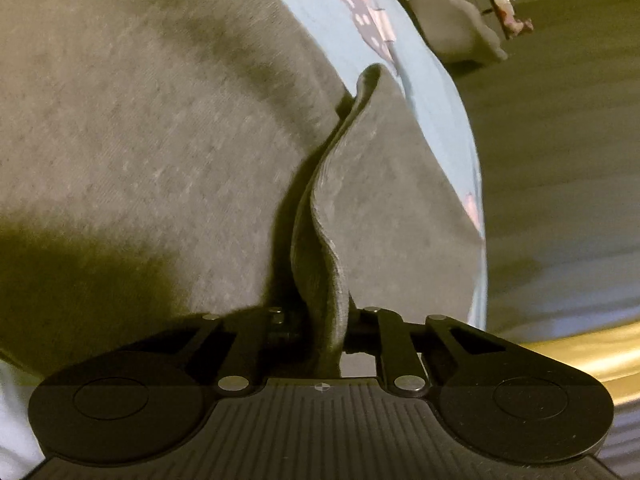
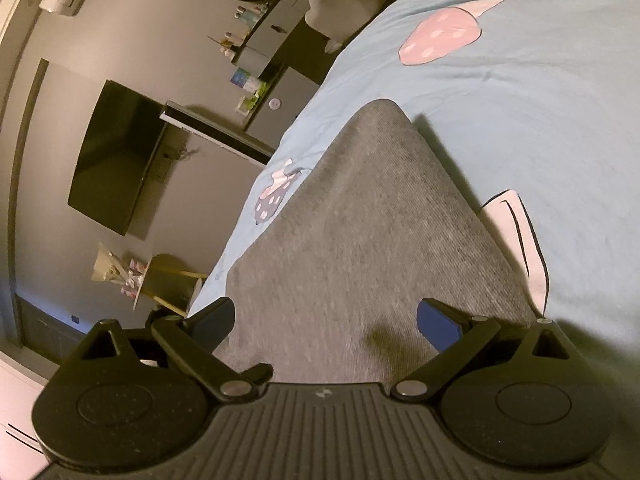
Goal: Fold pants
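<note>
Grey pants point(image 1: 152, 128) lie on a light blue bed sheet point(image 1: 440, 92) printed with pink shapes. In the left wrist view my left gripper point(image 1: 324, 322) is shut on a raised fold of the pants' edge point(image 1: 320, 216), which stands up between the jaws and curls away from me. In the right wrist view the grey pants point(image 2: 360, 232) stretch forward over the sheet point(image 2: 540, 92) and end in a rounded corner. My right gripper point(image 2: 324, 320) hangs just above this cloth, open, its blue-padded fingers point(image 2: 434, 322) wide apart with nothing pinched between them.
The bed's edge runs along the left in the right wrist view. Beyond it are a dark wall-mounted screen point(image 2: 116, 156), a shelf point(image 2: 216, 132), a cabinet with small items point(image 2: 264, 52) and a small round table point(image 2: 168, 284). A pale cushion point(image 1: 456, 28) lies on the floor.
</note>
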A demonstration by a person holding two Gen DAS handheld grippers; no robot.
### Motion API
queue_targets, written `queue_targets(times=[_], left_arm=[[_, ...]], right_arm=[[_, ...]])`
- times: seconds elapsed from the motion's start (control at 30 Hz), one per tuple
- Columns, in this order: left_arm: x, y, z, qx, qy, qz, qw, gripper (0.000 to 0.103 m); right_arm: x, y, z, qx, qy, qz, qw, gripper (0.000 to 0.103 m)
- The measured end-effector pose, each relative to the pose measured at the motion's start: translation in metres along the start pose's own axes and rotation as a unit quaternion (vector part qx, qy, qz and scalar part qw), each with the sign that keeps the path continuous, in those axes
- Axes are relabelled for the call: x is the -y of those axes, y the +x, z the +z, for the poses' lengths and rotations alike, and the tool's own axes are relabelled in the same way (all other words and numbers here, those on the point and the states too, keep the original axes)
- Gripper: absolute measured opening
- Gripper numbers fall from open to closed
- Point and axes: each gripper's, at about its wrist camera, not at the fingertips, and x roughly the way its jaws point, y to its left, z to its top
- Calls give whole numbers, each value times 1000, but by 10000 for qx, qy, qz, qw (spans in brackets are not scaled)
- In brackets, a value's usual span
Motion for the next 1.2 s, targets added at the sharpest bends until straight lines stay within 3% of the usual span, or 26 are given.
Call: queue_targets(times=[0.2,0.3,0.4,0.5,0.53,0.57,0.63,0.7,0.77,0.87,0.9,1.0,1.1,1.2], left_arm=[[29,-33,-5,511,821,209,9951,15],[20,-42,0,725,898,609,9914,16],[8,-37,6,689,802,1035,9890,28],[6,-59,7,1076,970,1259,9814,44],[7,-69,9,1281,1043,1381,9766,55],[7,-81,11,1550,1122,1537,9694,59],[2,-108,15,2079,1171,1950,9513,73],[-9,-134,21,2466,1102,2288,9352,77],[-26,-154,28,2736,944,2707,9181,87],[-67,-177,39,2791,440,3348,8989,87],[-80,-181,42,2771,242,3368,8996,87],[-105,-186,43,2647,60,3052,9147,86],[-114,-187,44,2618,107,3069,9150,87],[-124,-182,56,2558,-353,2980,9190,91]], right_arm=[[1,-2,0,18,7,83,10000,98],[-1,1,1,-61,-63,131,9999,96],[-6,6,0,-137,-266,-36,9995,96],[-7,5,0,-137,-278,-41,9995,96],[-6,5,0,-130,-257,-38,9996,96],[-6,5,0,-128,-240,-40,9996,96],[-6,5,0,-131,-238,-50,9996,96],[-6,6,0,-142,-274,-75,9995,96],[-6,6,0,-151,-290,-90,9994,96],[-5,6,0,-162,-278,-107,9994,97],[-6,6,0,-164,-279,-113,9994,97],[-8,7,0,-174,-321,-139,9992,97],[-9,7,-1,-185,-357,-175,9990,97],[-11,7,-2,-192,-391,-204,9988,97]])
